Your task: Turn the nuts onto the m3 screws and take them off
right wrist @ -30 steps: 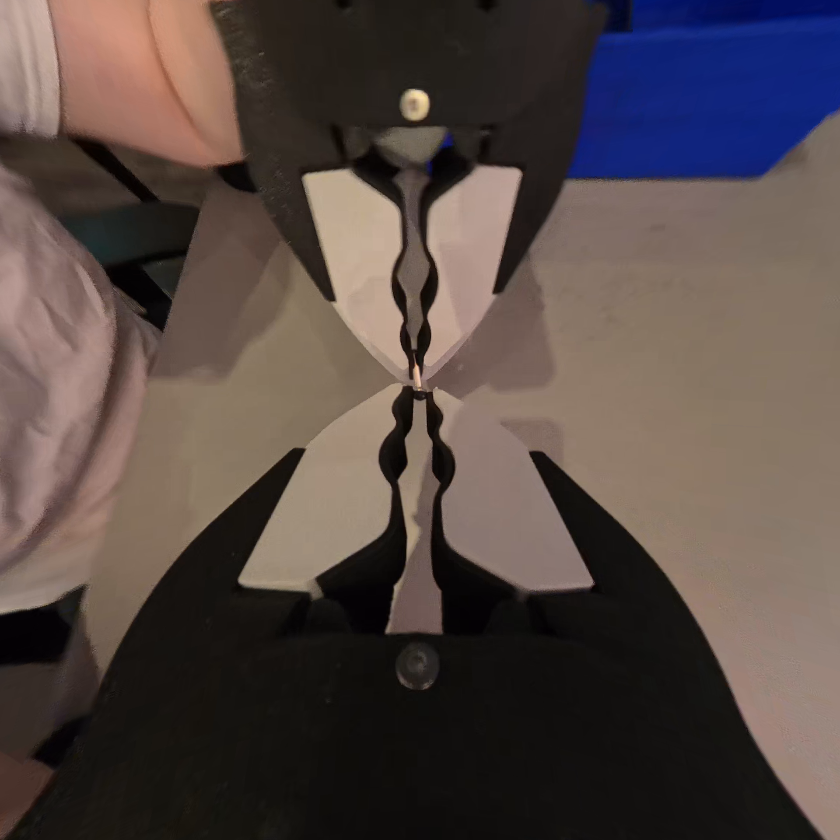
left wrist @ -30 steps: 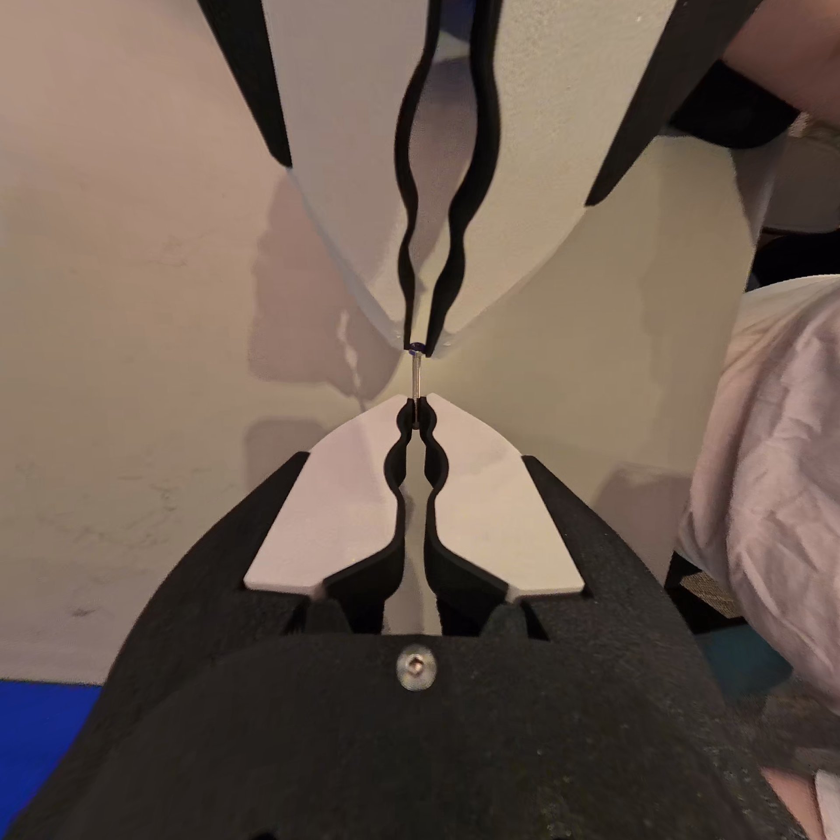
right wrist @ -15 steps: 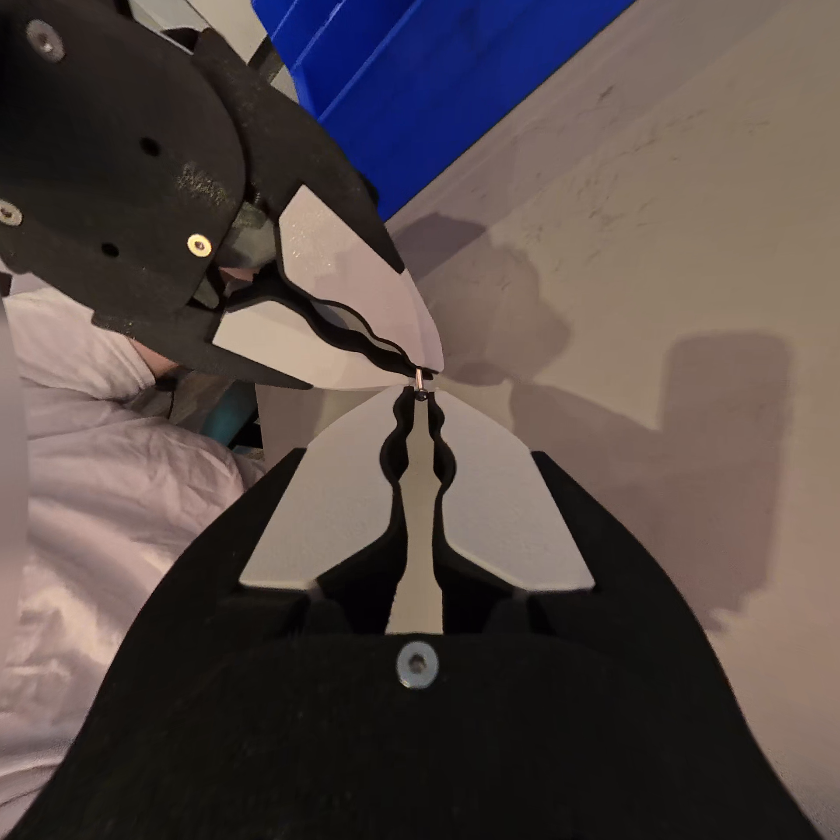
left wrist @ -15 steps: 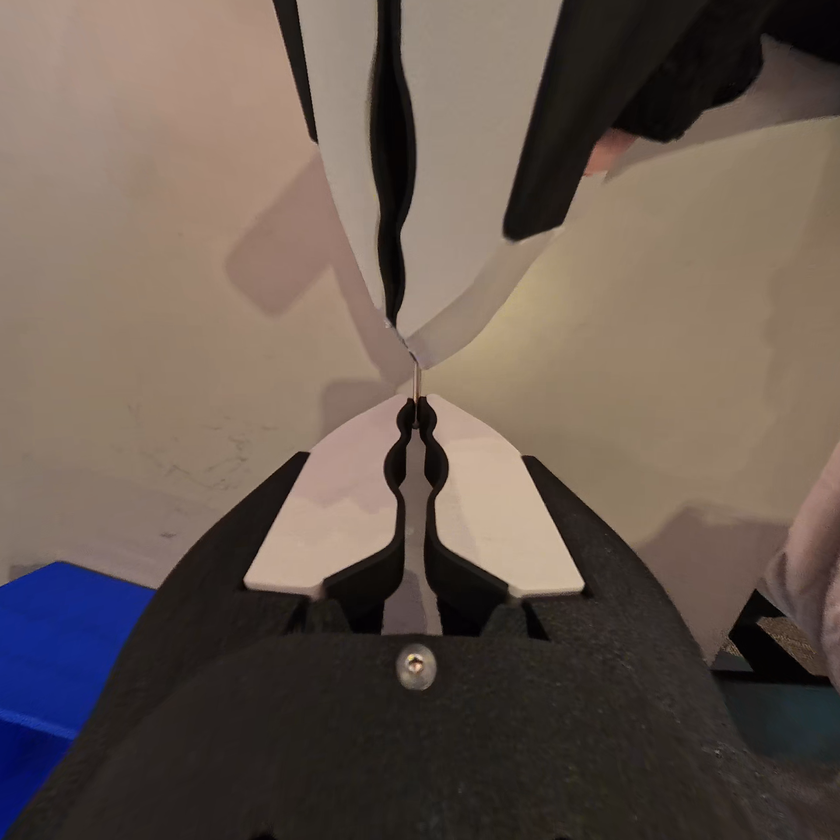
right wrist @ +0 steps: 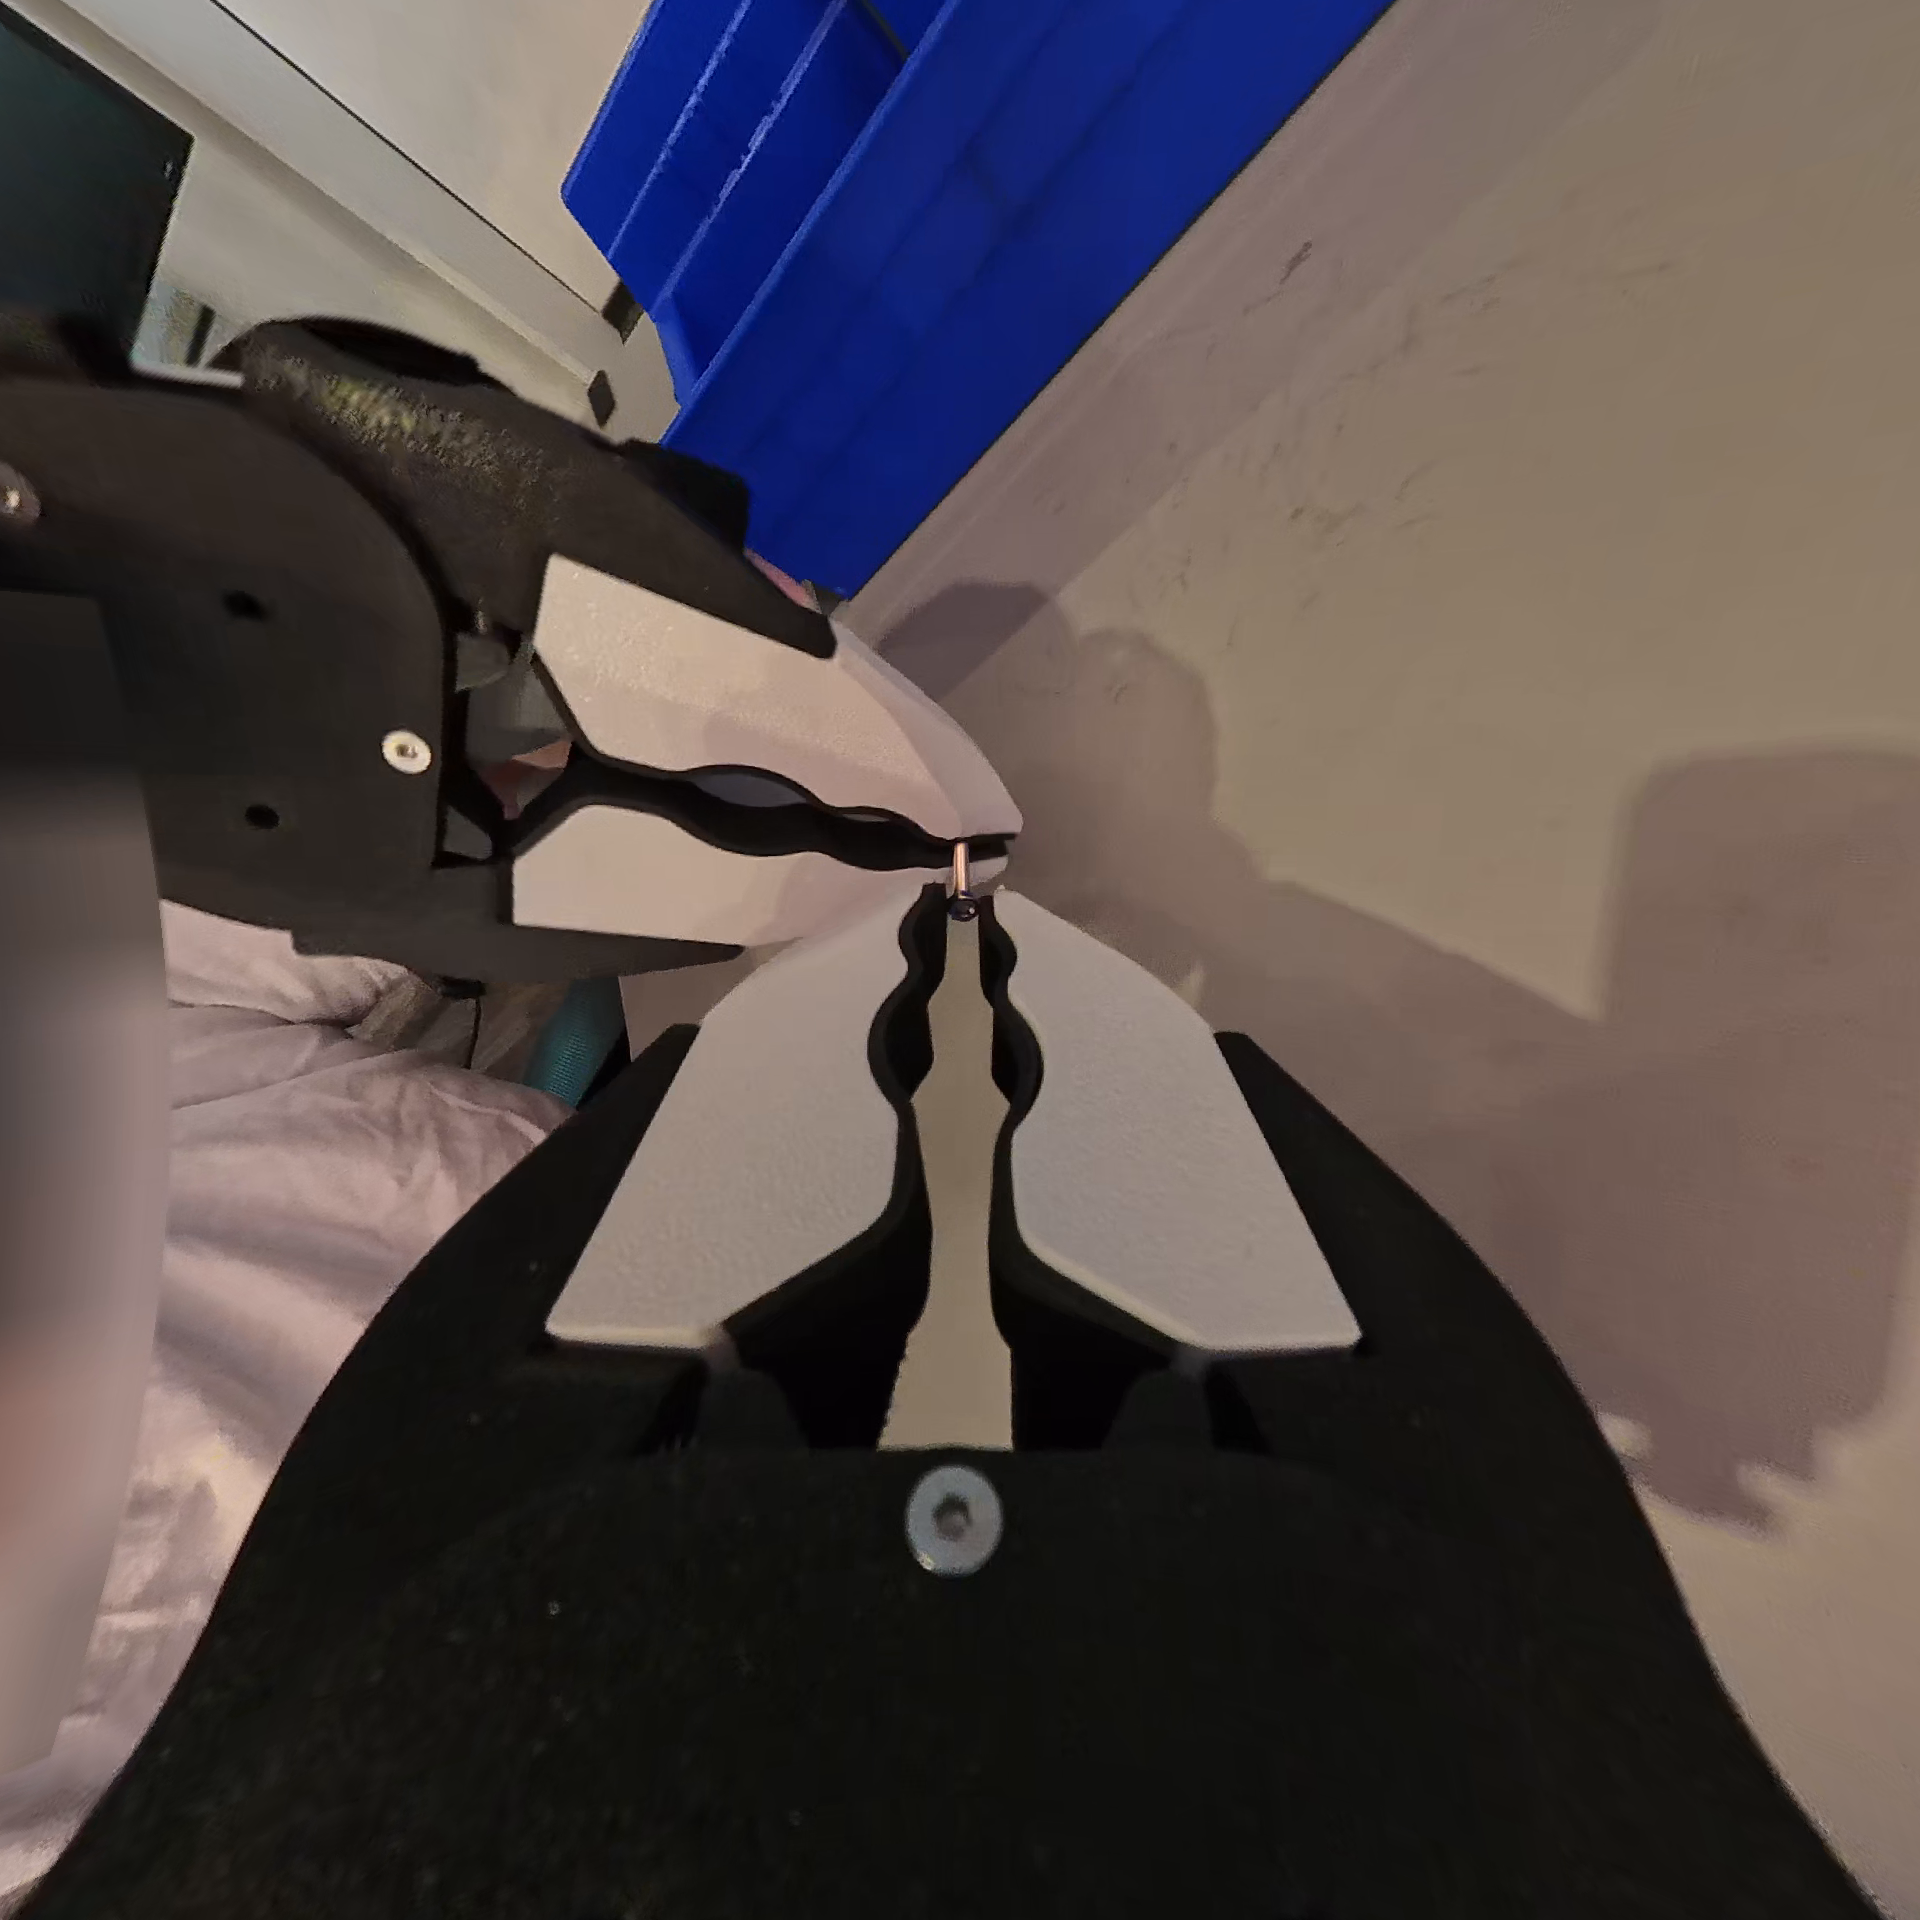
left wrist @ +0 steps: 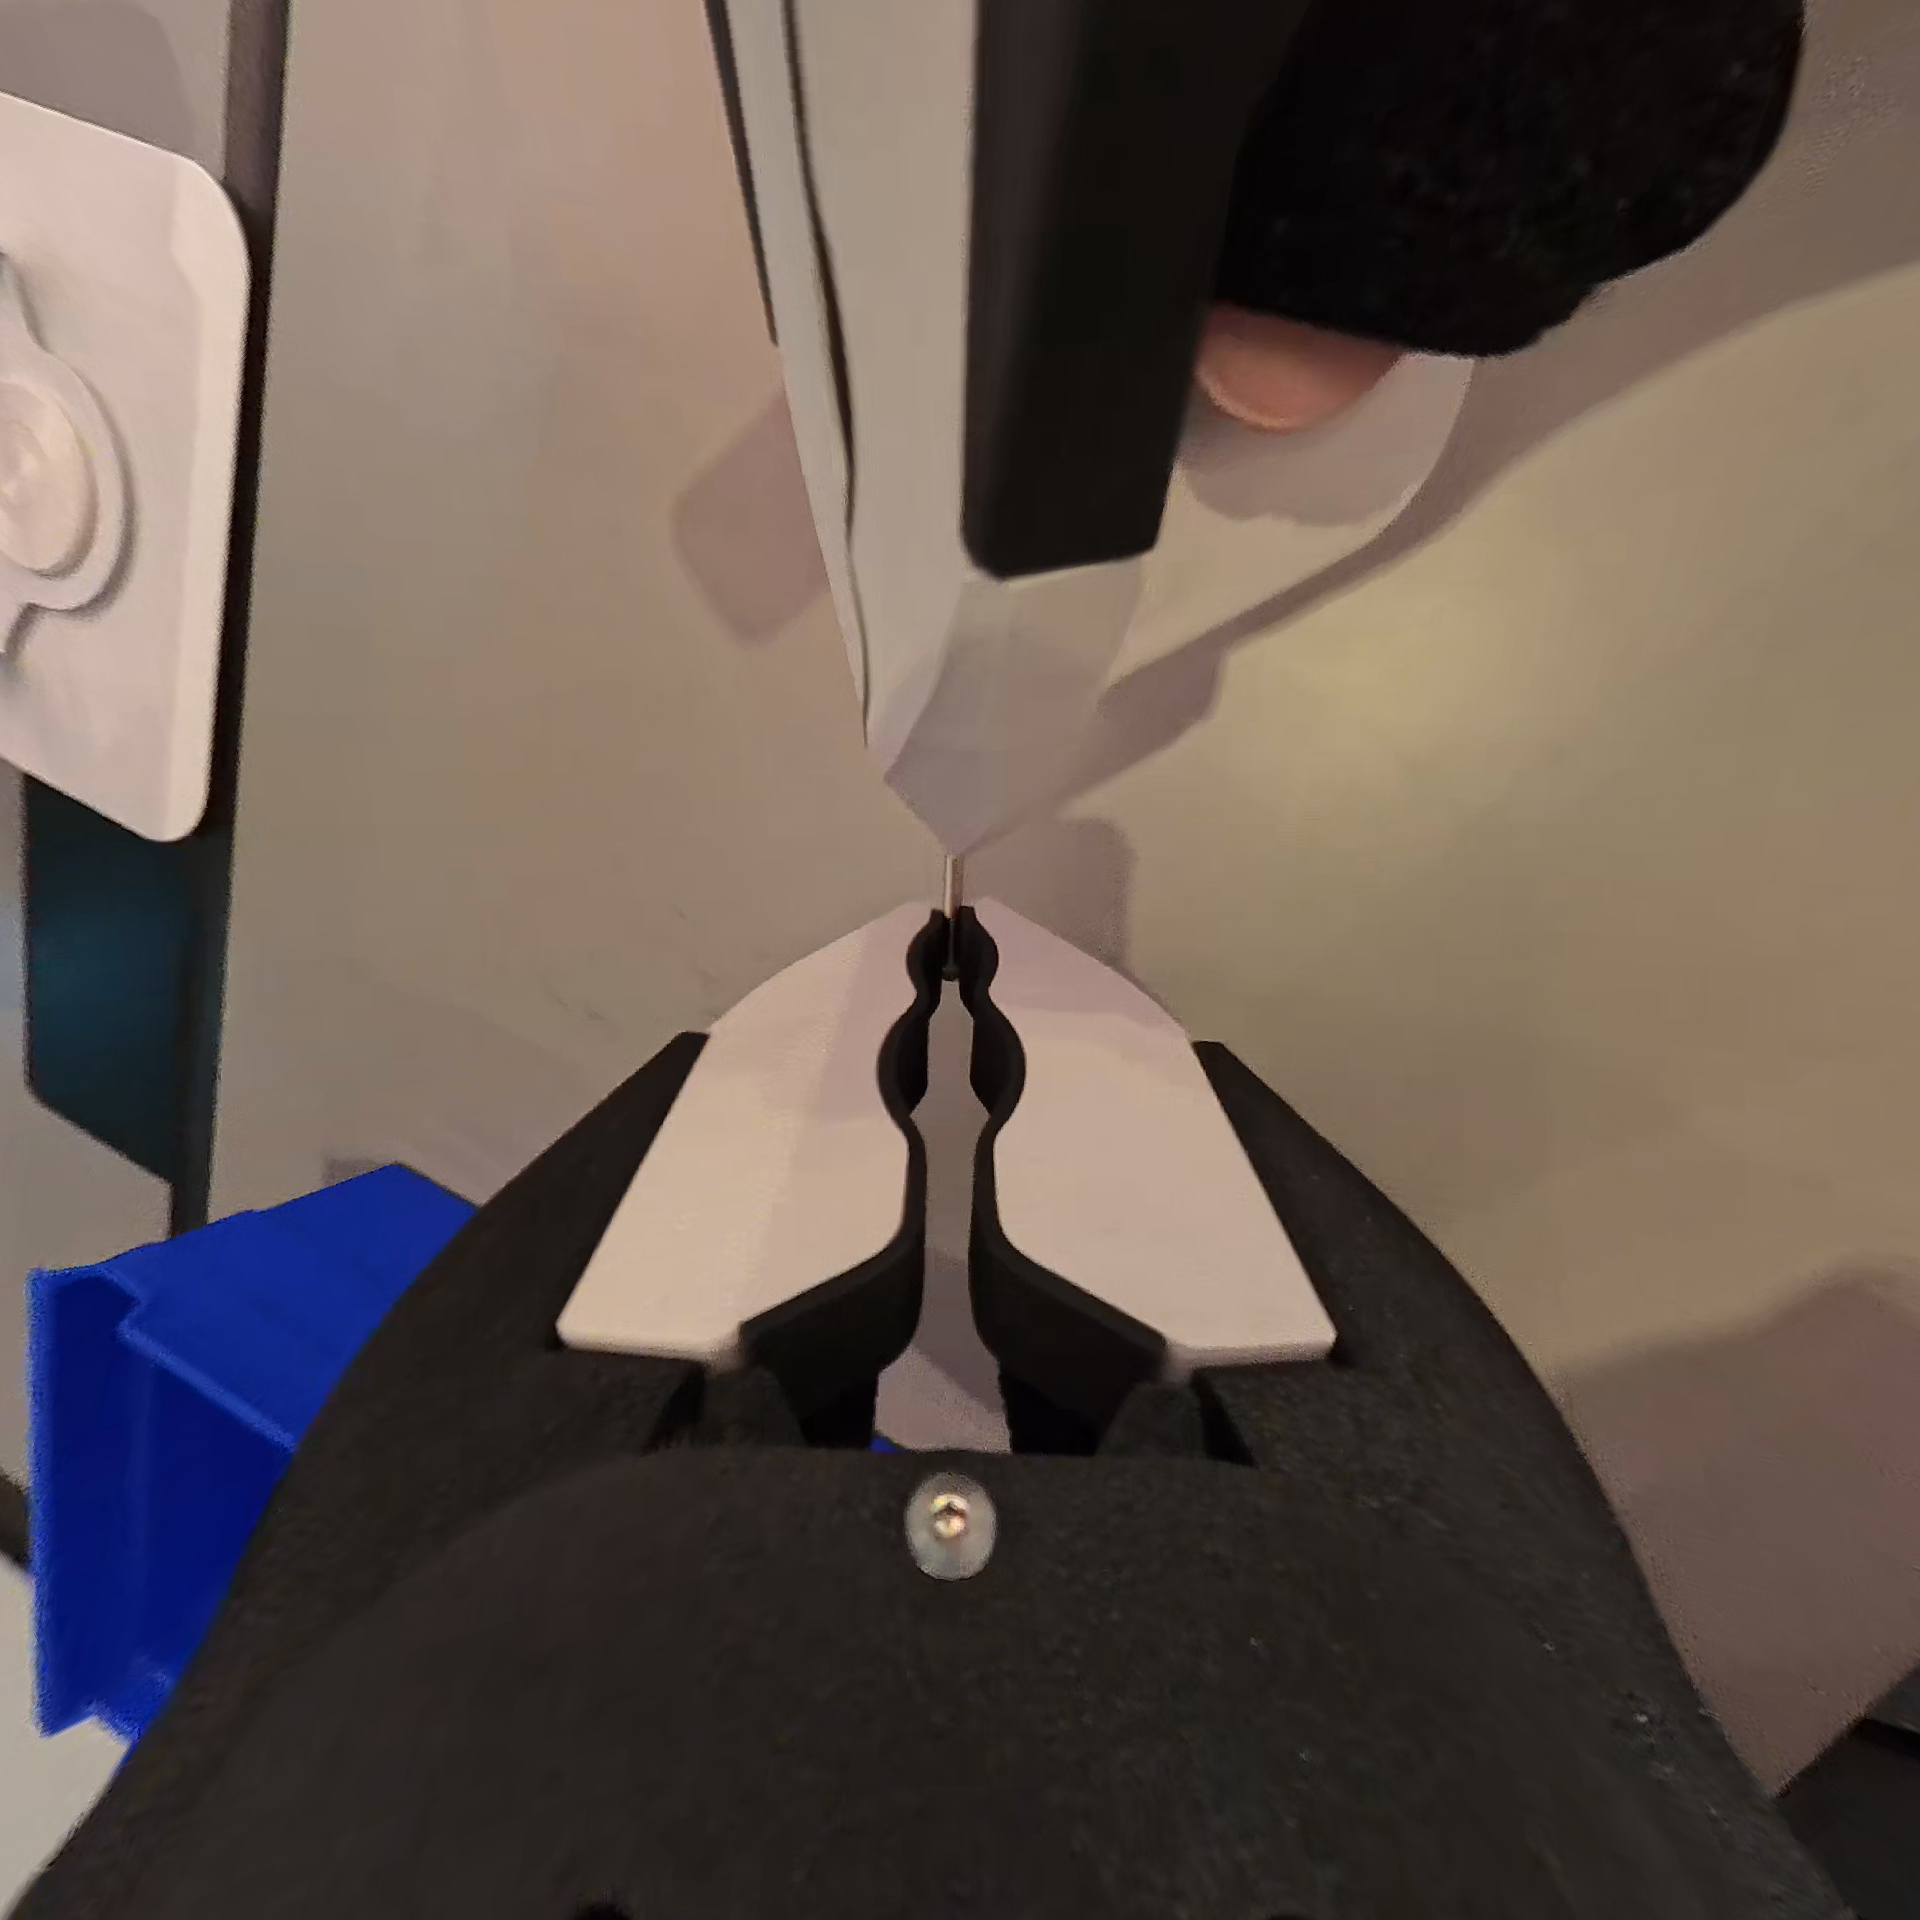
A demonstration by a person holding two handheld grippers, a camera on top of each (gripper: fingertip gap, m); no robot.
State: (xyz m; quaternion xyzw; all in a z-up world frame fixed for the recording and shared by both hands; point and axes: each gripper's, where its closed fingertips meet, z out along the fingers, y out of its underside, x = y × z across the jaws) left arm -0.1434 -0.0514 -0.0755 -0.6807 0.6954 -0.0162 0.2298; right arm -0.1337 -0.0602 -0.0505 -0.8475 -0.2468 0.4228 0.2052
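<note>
**Two grippers meet tip to tip on one small screw**

The left gripper (left wrist: pixel 951 940), black-bodied with white finger plates and wavy black pads, has its jaws drawn in narrow at the tips, pinching one end of a thin silver m3 screw (left wrist: pixel 951 883). The screw's shaft stands out straight ahead from those tips. Its far end disappears into the pointed white tips of the right gripper (left wrist: pixel 951 831), which comes down from the top of the left wrist view, seen nearly edge-on. A fingertip (left wrist: pixel 1273 379) of the person's hand shows beside a black sleeve high on that gripper.

In the right wrist view the right gripper (right wrist: pixel 961 904) is likewise closed to a narrow gap, clamping a small dark blue nut (right wrist: pixel 961 909) at the end of the silver screw (right wrist: pixel 962 868). The left gripper (right wrist: pixel 977 836) reaches in from the left, lying almost sideways, its tips holding the screw's other end. Both tools are held up above the pale beige bench (right wrist: pixel 1455 520), which carries their shadows.

A blue plastic bin (right wrist: pixel 883 312) sits on the bench behind them. A person's pale crumpled clothing (right wrist: pixel 312 1195) fills the lower left of the right wrist view.
</note>
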